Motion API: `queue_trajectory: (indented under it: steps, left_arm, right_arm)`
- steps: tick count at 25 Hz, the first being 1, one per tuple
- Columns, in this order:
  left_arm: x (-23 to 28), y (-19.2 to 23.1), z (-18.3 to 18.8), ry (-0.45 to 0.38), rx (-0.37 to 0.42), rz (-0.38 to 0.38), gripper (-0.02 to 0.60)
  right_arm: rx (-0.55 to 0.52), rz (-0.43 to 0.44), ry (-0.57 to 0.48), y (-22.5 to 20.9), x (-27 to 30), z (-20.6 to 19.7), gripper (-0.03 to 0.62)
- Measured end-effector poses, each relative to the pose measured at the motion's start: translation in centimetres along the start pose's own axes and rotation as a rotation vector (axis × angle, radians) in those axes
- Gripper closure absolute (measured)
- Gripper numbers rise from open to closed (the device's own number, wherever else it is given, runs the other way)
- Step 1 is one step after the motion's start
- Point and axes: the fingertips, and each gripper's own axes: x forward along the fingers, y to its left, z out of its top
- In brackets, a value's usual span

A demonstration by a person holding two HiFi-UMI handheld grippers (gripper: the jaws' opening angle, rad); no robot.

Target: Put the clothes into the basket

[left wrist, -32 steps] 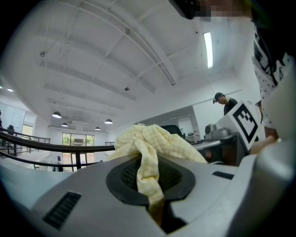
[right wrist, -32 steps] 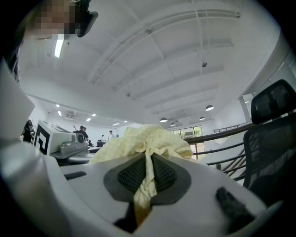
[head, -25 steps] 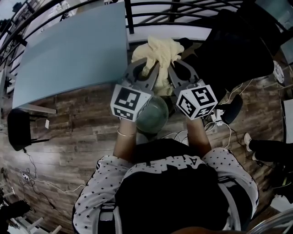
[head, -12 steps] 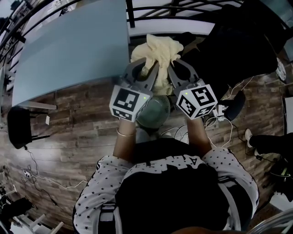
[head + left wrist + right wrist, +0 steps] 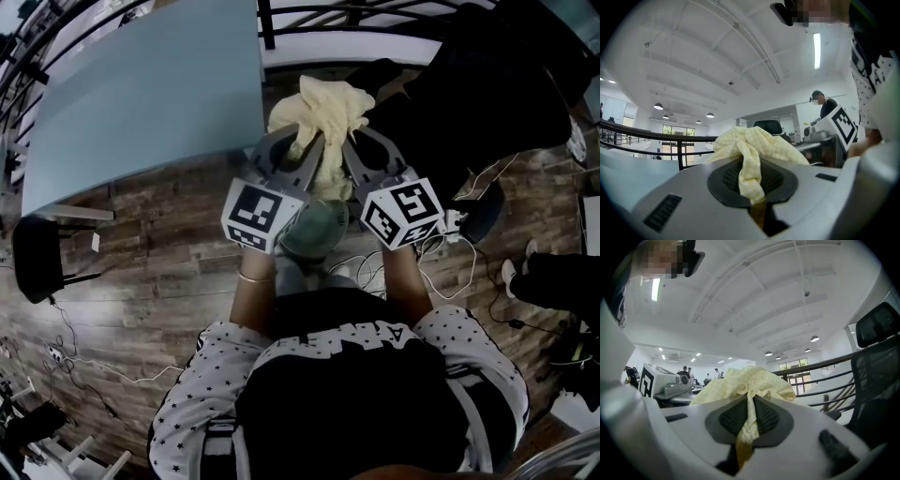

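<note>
1. Floor (image 5: 159,281): wood-look planks, with loose cables lying on it around the person.
2. Table (image 5: 150,94): pale blue-grey top, bare, filling the upper left of the head view.
3. Black office chair (image 5: 487,94): stands on the floor, well off the table's right edge. Its mesh back also shows at the right of the right gripper view (image 5: 876,357).
4. Person (image 5: 356,394): black top with white star-print sleeves, both forearms stretched forward.
5. Round grey-green container (image 5: 314,230): sits on the floor below the person's two wrists, only partly in view.
6. Yellow cloth (image 5: 323,108): a bunched, finely checked fabric held in the air, just off the table's near right corner and beyond the container. It is carried by both grippers at once.
7. Left gripper (image 5: 302,145): its fingers (image 5: 731,178) are closed on a fold of the cloth (image 5: 754,145).
8. Right gripper (image 5: 339,142): its fingers (image 5: 766,416) are likewise clamped on a hanging fold of the cloth (image 5: 750,380).
9. Marker cubes: one on the left gripper (image 5: 255,214) and one on the right gripper (image 5: 403,211).
</note>
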Motion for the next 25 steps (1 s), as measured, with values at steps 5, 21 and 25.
queue_trajectory:
  steps: [5,21,25]
  left_arm:
    - [0.0,-0.3,-0.6,0.008,-0.001,0.005,0.540]
    - [-0.1,-1.2,-3.5,0.032,-0.041,-0.003,0.540]
    - [-0.2,-1.4,-4.0,0.032,-0.050,-0.008,0.540]
  right_arm:
    - [0.004,0.003,0.010,-0.1,-0.1,-0.6,0.554]
    - [0.014,0.006,0.064,-0.3,-0.9,-3.5,0.554]
    - [0.016,0.001,0.070,-0.2,-1.0,-4.0,0.554]
